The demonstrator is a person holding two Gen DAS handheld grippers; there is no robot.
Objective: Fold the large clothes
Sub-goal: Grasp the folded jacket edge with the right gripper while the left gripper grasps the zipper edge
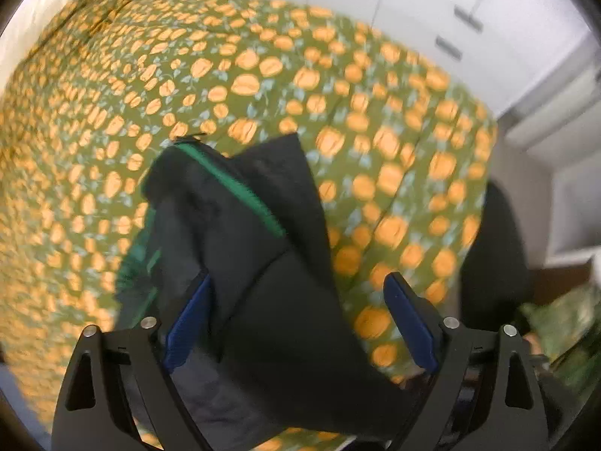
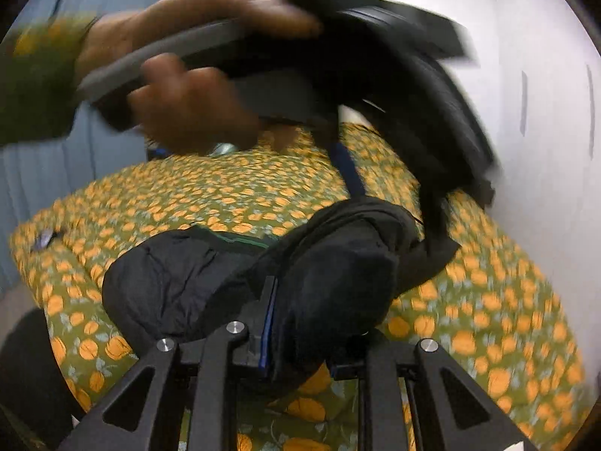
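Observation:
A black padded jacket with a green zip lining lies on a bed with an orange-pumpkin green cover. My left gripper is open; its blue pads stand wide apart on either side of a jacket fold. In the right wrist view my right gripper is shut on a bunched part of the black jacket. The other hand-held gripper and the person's hand hover blurred above the jacket.
White cupboard doors stand behind the bed. A white wall is at the right of the bed. A dark chair or trouser leg is by the bed's edge. A grey-blue curtain hangs at the left.

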